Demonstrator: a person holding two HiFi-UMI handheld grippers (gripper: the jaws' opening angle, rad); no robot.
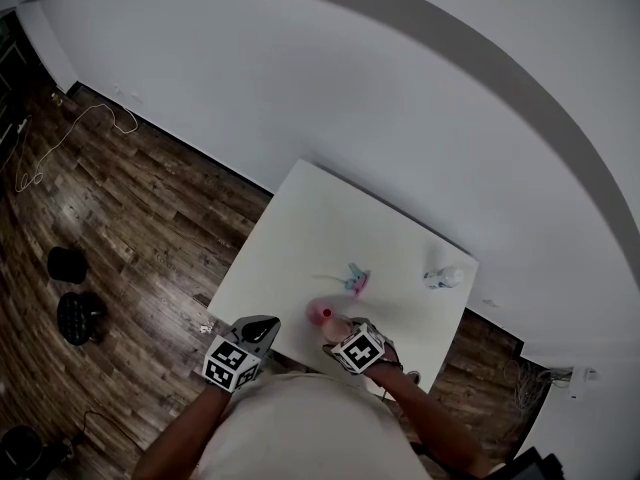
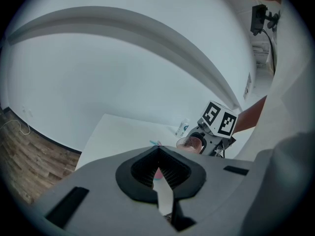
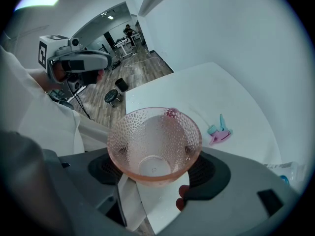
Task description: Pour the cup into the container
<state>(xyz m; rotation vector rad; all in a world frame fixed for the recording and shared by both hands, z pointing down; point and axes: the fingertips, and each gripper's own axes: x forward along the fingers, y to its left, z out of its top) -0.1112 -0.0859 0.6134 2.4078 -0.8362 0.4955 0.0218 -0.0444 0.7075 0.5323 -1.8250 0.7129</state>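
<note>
In the head view, a white square table [image 1: 300, 228] stands on a dark wooden floor [image 1: 130, 218] beside a white wall. The right gripper [image 1: 336, 326] is over the near edge of the table. The pink transparent cup with a dimpled wall [image 1: 320, 314] sits at its front end, between the jaws. The left gripper [image 1: 262, 325] is at the near left edge of the table, near the cup but not touching it. Farther on the table lies a small pink and teal plastic thing [image 1: 355, 280]; I cannot tell what it is. A small clear plastic bottle [image 1: 443, 278] lies well to its right.

In the left gripper view, the jaws of the left gripper meet at their tips and nothing is between them. Beyond them, to the right, the right gripper carries the cup with its mouth upward, above the table. The bottle shows just behind it.

In the right gripper view, the two jaws press on the opposite sides of the cup, low on its wall, so the right gripper is clamped on it. The mouth of the cup is toward the camera and the clear round bottom shows inside. A small dark pink spot shows at the far rim. The pink and teal thing lies on the table beyond the cup, to the right and apart from it.
</note>
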